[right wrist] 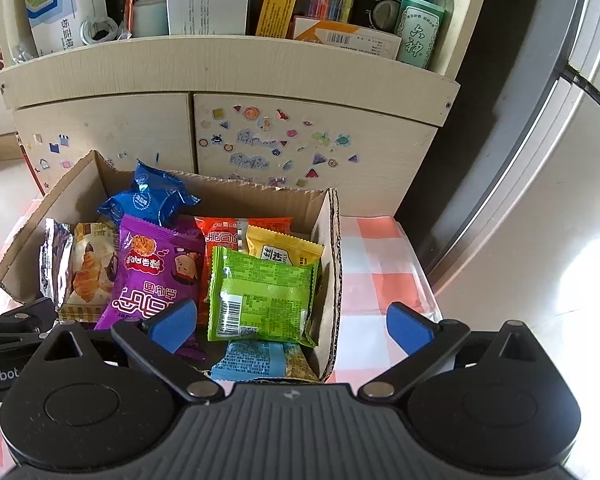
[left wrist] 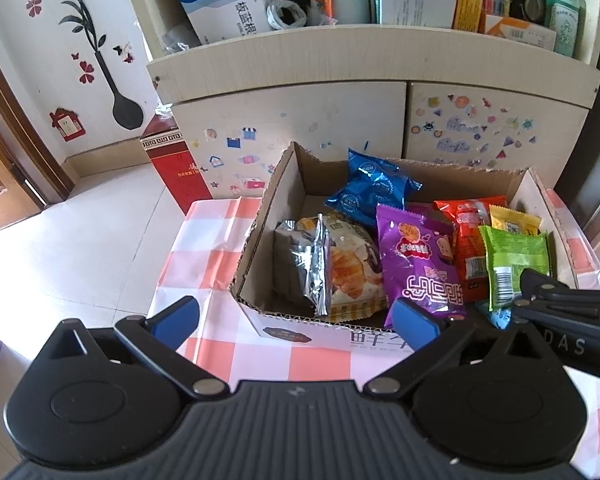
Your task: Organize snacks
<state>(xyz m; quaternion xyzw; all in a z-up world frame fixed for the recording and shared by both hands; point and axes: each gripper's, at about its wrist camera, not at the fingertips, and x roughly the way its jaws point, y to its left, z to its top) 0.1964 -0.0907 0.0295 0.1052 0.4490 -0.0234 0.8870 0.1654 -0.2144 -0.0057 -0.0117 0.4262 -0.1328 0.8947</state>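
Note:
An open cardboard box (left wrist: 256, 240) (right wrist: 328, 240) on a checked tablecloth holds several snack packets: blue (left wrist: 370, 188) (right wrist: 148, 198), purple (left wrist: 420, 260) (right wrist: 156, 276), croissant (left wrist: 352, 268) (right wrist: 88, 276), silver (left wrist: 300, 264), orange-red (left wrist: 466, 232) (right wrist: 224, 232), yellow (right wrist: 280, 252), green (left wrist: 512, 260) (right wrist: 260, 296) and light blue (right wrist: 256, 360). My left gripper (left wrist: 296, 320) is open and empty, over the box's near left corner. My right gripper (right wrist: 292, 326) is open and empty, above the green packet and the box's right wall. Its body shows in the left wrist view (left wrist: 560, 304).
A cream cabinet (left wrist: 300, 120) (right wrist: 260, 128) with stickers stands right behind the box; its shelf is crammed with boxes and bottles. A red carton (left wrist: 172, 160) stands on the floor at the left. A grey fridge (right wrist: 520, 200) is at the right. The tablecloth (left wrist: 204, 248) (right wrist: 376, 272) shows on both sides of the box.

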